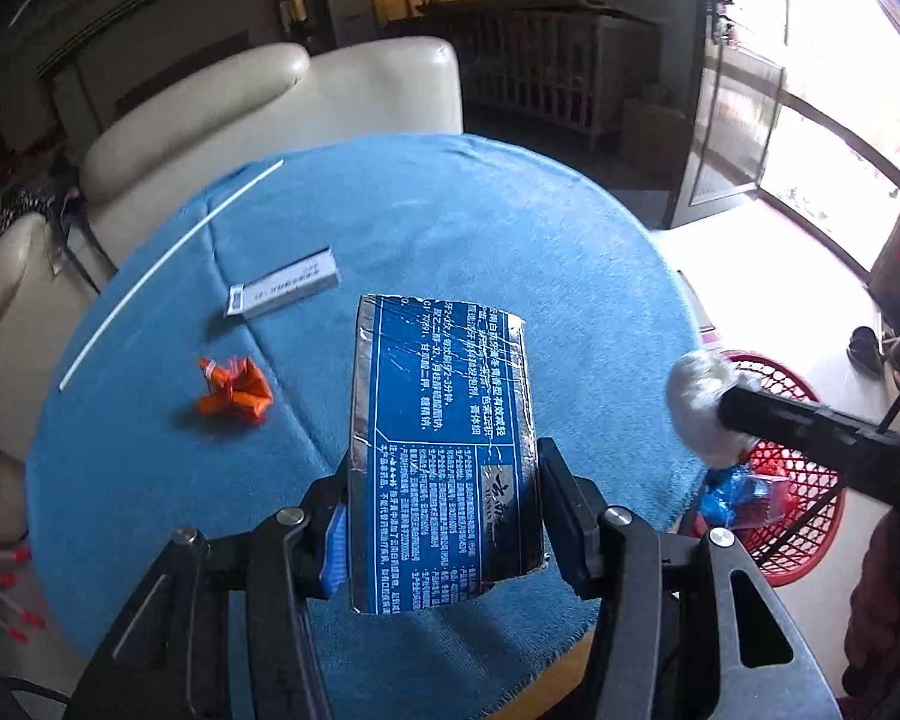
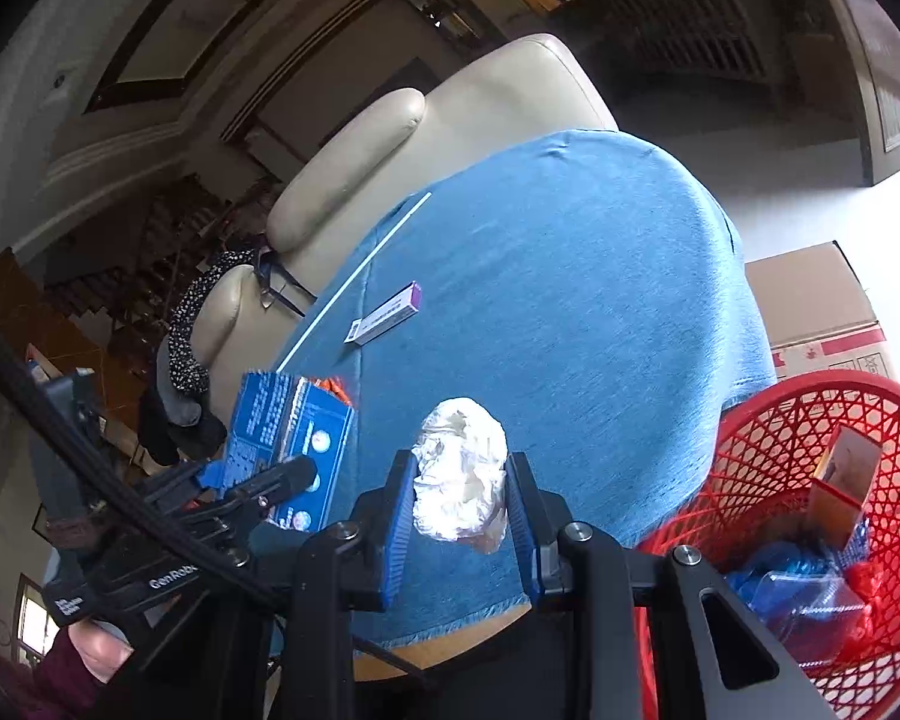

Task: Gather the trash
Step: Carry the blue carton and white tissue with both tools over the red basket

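The left hand-held gripper (image 1: 444, 516) is clamped on a flattened blue box (image 1: 444, 450), one pad on each long edge, so the box's long axis runs straight out from the jaws, away from the hand and over the table (image 1: 510, 228). The box is thin card printed with white text in ruled panels, its surface creased, with silvery worn strips along the left edge and far end; it is held above the cloth, not lying on it. The right hand-held gripper (image 2: 462, 516) is closed narrowly on a crumpled white wad (image 2: 462, 474), a roundish, wrinkled lump with a shiny, papery or plastic look, its longer side running along the fingers and its far end sticking out past the fingertips. In the left wrist view that wad sits over the table's right edge, just above a red basket (image 1: 810, 480). The basket is plastic lattice with a round rim, on the floor beside the table, and holds blue plastic wrap and a brown carton. The round table is covered in a soft blue cloth. On it lie an orange crumpled wrapper (image 1: 234, 390), a small long white box (image 1: 282, 291) set slantwise, and a thin white stick (image 1: 168, 264) running diagonally near the far left edge. A cream leather sofa (image 1: 270, 102) stands behind the table.
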### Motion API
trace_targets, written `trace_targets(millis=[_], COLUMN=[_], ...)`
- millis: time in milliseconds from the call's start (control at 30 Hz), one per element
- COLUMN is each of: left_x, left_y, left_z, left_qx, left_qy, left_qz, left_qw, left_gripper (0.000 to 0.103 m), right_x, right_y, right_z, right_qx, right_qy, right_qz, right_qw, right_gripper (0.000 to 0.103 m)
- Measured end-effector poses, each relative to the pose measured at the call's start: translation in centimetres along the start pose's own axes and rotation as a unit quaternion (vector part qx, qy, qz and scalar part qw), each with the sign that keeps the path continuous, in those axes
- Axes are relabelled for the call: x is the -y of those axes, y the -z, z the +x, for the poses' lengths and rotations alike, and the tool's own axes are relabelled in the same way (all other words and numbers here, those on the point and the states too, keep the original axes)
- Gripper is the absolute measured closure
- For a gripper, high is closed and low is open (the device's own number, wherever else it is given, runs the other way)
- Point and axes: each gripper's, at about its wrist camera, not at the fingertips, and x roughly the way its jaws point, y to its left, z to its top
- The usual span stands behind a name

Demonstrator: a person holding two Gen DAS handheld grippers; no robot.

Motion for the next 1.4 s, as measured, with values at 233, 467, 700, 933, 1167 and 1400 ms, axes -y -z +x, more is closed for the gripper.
trace_targets(millis=[233, 467, 700, 933, 1167, 1400], left_x=[1.7, 3.7, 5.2, 6.0, 6.7, 8.2], left_y=[-0.5, -1.5, -1.4, -1.5, -1.4, -1.6], left_z=[-1.6, -3.2, -3.3, -2.3, -1.3, -1.1], left_qx=[0.025, 0.054, 0.055, 0.042, 0.029, 0.026], left_qy=[0.013, 0.004, -0.003, -0.004, -0.007, -0.003], left_qz=[0.028, 0.036, 0.038, 0.048, 0.055, 0.077], left_qw=[0.9992, 0.9979, 0.9978, 0.9979, 0.998, 0.9967], left_gripper=[0.048, 0.048, 0.048, 0.048, 0.048, 0.048], right_x=[-1.0, -0.2, 2.3, 4.6, 5.9, 6.3], right_y=[1.0, 1.4, 1.0, 1.0, 0.9, 1.3], right_z=[-2.0, -6.2, -10.4, -12.0, -11.4, -11.1], right_qx=[0.025, 0.063, 0.095, 0.103, 0.095, 0.092], right_qy=[0.012, 0.043, 0.074, 0.094, 0.095, 0.092], right_qz=[-0.012, -0.018, 0.001, 0.027, 0.05, 0.055], right_qw=[1.0, 0.997, 0.993, 0.99, 0.99, 0.99], right_gripper=[0.071, 0.071, 0.071, 0.071, 0.071, 0.071])
